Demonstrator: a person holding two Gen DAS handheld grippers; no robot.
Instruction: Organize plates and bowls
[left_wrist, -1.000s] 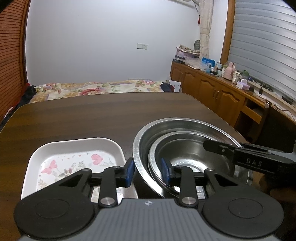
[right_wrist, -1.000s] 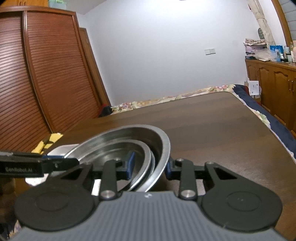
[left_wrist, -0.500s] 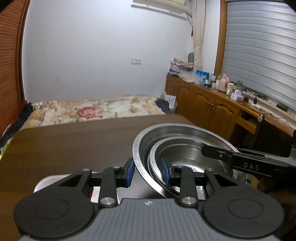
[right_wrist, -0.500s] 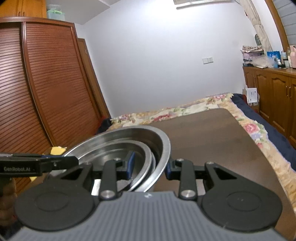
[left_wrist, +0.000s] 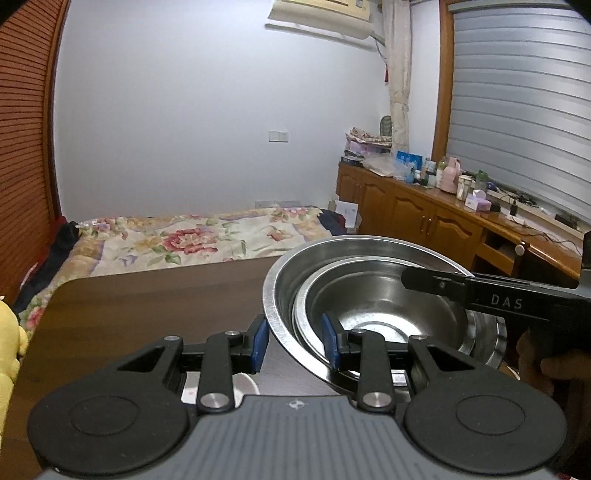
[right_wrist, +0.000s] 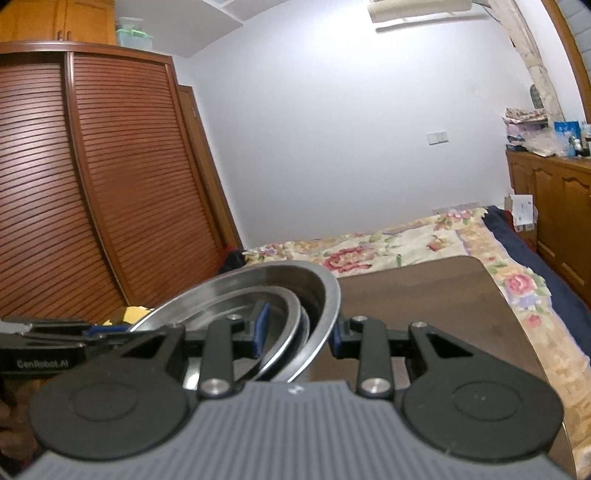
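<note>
Table (left_wrist: 147, 306) is the biggest thing here, dark wood, bed (left_wrist: 192, 240) beyond it at 12 o'clock. I've got the nested steel bowls up off it, held between both tongs. Big bowl (left_wrist: 280, 280) on the outside, smaller bowl (left_wrist: 388, 306) sitting inside, maybe a third rim between them, can't tell for sure.

Handling, my guess: thin stiff steel, light, slick and shiny, so the stack can slide or rattle, and the inner ones can shift if I tilt. Best hold is the rim wall, opposite sides, which is where I am.

Left gripper (left_wrist: 293, 343) pinches the stack's near wall, one blue pad outside the big bowl, one inside the smaller bowl. Right gripper (right_wrist: 295, 330) does the same on the opposite side, clamped across the rims. In the left view it comes in from 3 o'clock, one finger lying over the bowls. Both pinching, not spread.

Both point a bit downward, roughly level with each other, bowls close to flat. White dish edge (left_wrist: 247, 384) just peeks under the left gripper at 6 o'clock.
</note>
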